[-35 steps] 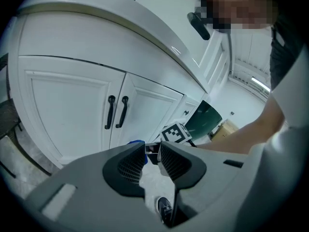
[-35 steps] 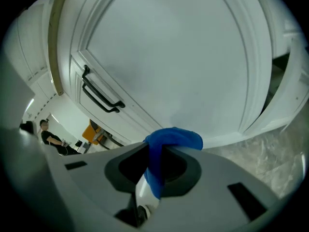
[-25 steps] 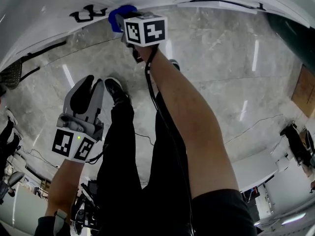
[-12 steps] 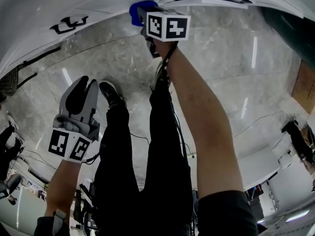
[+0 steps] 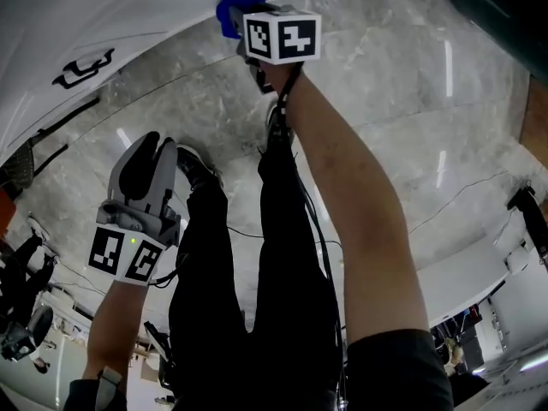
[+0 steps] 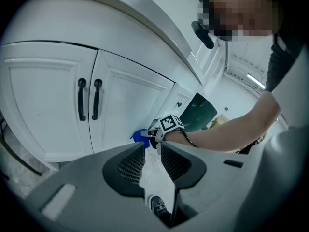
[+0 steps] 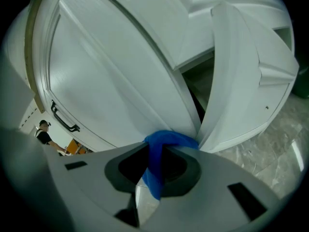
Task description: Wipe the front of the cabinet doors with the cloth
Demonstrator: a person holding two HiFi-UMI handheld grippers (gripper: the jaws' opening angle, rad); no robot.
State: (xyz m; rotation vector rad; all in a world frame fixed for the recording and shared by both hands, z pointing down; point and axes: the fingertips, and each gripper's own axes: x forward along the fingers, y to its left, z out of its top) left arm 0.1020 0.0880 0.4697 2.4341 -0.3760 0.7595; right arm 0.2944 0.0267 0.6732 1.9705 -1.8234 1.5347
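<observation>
A blue cloth (image 7: 166, 140) is pinched in my right gripper (image 7: 161, 153) and pressed against the white cabinet door (image 7: 111, 81), at the door's lower edge beside a dark gap. In the head view the cloth (image 5: 229, 11) shows just beyond that gripper's marker cube (image 5: 282, 34). My left gripper (image 5: 158, 144) hangs low over the floor, away from the cabinet. Its jaws stand a narrow gap apart with nothing between them. From the left gripper (image 6: 152, 151) view I see the cloth (image 6: 139, 136) to the right of two black door handles (image 6: 89, 99).
Another white door (image 7: 241, 76) stands ajar just right of the cloth. The floor (image 5: 402, 110) is grey marble, with the person's dark-trousered legs (image 5: 214, 264) and a shoe (image 5: 193, 159) between the grippers. A thin cable (image 5: 445, 199) trails on the floor. A distant person (image 7: 43, 131) stands at far left.
The right gripper has slid the cloth rightward along the cabinet front, further from the black handles. The left gripper has barely moved.
</observation>
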